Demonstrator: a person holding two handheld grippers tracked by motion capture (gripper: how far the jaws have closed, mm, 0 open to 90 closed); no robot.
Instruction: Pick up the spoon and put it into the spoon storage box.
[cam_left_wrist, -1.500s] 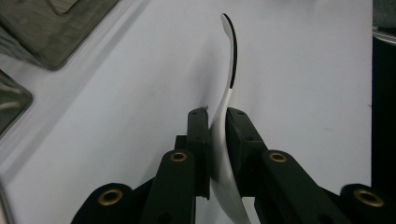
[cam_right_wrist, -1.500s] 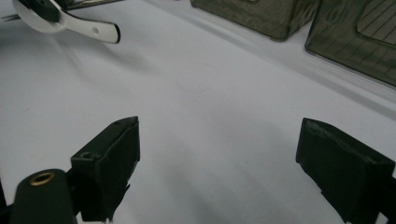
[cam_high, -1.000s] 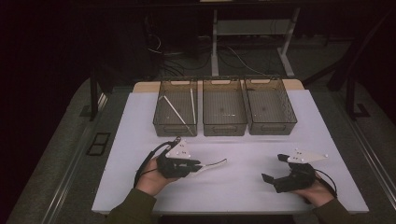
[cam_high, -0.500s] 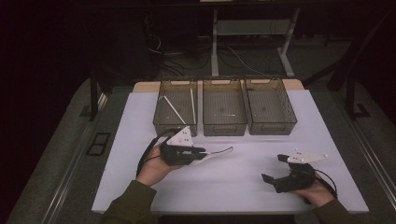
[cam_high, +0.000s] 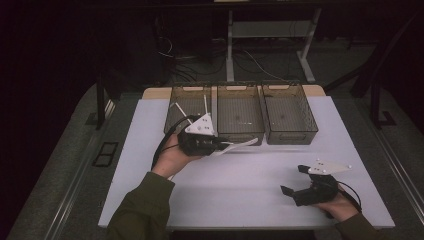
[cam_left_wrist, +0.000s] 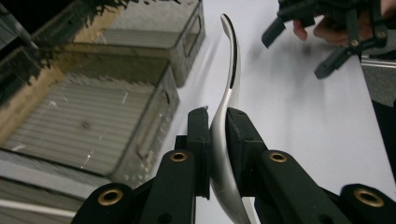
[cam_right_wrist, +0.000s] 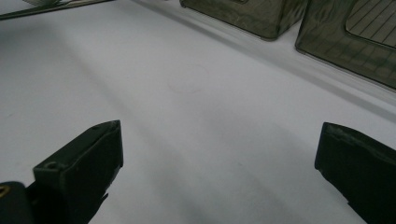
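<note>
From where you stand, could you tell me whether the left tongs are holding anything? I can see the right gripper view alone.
Observer: Yes, the left tongs are shut on a pale, curved, spoon-like utensil.
Operator: Thank you. Where are they relative to the bins?
Observer: In the high view they are in front of the left bin, with the utensil pointing across the front of the middle bin.
Operator: Is anything inside that left bin?
Observer: Yes, thin white pieces lie in it.
</note>
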